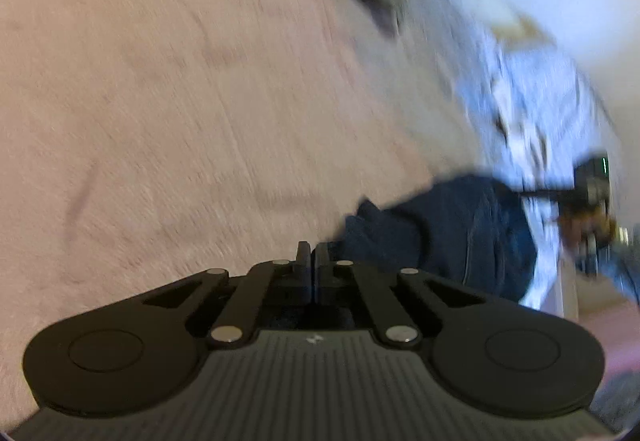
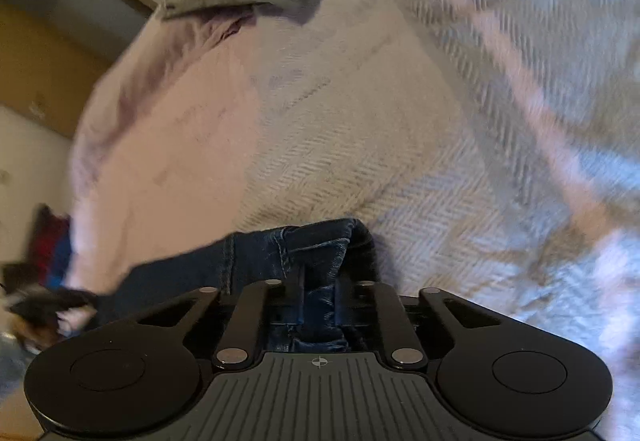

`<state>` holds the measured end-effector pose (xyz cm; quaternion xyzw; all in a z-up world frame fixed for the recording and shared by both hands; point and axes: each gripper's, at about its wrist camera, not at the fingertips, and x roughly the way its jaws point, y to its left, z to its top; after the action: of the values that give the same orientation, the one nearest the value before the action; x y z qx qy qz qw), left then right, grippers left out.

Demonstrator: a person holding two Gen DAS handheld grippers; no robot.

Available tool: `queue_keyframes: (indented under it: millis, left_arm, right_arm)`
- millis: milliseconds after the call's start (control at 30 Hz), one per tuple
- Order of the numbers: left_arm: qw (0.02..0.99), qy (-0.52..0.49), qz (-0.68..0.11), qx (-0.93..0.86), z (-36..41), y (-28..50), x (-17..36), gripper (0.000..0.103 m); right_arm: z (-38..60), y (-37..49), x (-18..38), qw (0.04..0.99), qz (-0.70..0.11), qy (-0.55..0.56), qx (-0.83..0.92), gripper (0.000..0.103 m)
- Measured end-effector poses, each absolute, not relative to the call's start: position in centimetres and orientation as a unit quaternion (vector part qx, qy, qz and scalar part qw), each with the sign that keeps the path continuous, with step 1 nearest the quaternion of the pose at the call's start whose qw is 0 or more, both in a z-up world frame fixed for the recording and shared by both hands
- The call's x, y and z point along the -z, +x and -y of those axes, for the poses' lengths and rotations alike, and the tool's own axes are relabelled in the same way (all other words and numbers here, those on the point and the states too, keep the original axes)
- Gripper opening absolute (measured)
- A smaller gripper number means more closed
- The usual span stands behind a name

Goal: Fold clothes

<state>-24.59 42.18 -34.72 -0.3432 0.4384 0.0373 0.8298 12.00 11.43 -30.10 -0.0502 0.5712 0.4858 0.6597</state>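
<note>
Pale pink bedding (image 1: 180, 101), soft and faintly ribbed, covers the bed beneath us, and the dark blue denim jeans (image 2: 316, 253) lie bunched on it. Our left gripper (image 1: 311, 255) has its jaws pressed together with no cloth visible between them, the jeans just to its right. Our right gripper (image 2: 320, 281) is clamped on a thick stitched fold of the jeans. Beyond the jeans lies a grey herringbone blanket (image 2: 460, 121).

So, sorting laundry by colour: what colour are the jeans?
Dark blue denim jeans, clearest in the right wrist view.
</note>
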Motion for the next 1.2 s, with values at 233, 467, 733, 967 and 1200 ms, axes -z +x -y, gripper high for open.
queue_keyframes:
  millis: [233, 467, 733, 967, 1200]
  left_arm:
    - [0.823, -0.351, -0.427, -0.135, -40.3, -25.1, 36.6, 0.002]
    - [0.822, -0.394, -0.395, -0.117, -42.6, -24.9, 34.0, 0.027]
    - [0.816, -0.373, -0.439, -0.034, -40.7, -19.2, 36.3, 0.001]
    - [0.835, -0.378, -0.389, -0.096, -39.7, -20.7, 37.3, 0.003]
    - [0.818, -0.392, -0.363, -0.212, -39.5, -22.0, 36.4, 0.004]
  right_arm:
    - [-10.5, 9.5, 31.2, 0.714, -0.562, -0.072, -0.412, 0.003]
    - [-10.1, 10.7, 29.1, 0.725, -0.563, -0.037, -0.395, 0.064]
    - [-12.9, 13.0, 31.6, 0.685, -0.603, 0.017, -0.408, 0.022]
    - [-12.3, 12.3, 32.7, 0.731, -0.574, -0.013, -0.368, 0.001]
    - [-11.6, 11.6, 31.2, 0.785, -0.563, -0.034, -0.257, 0.002]
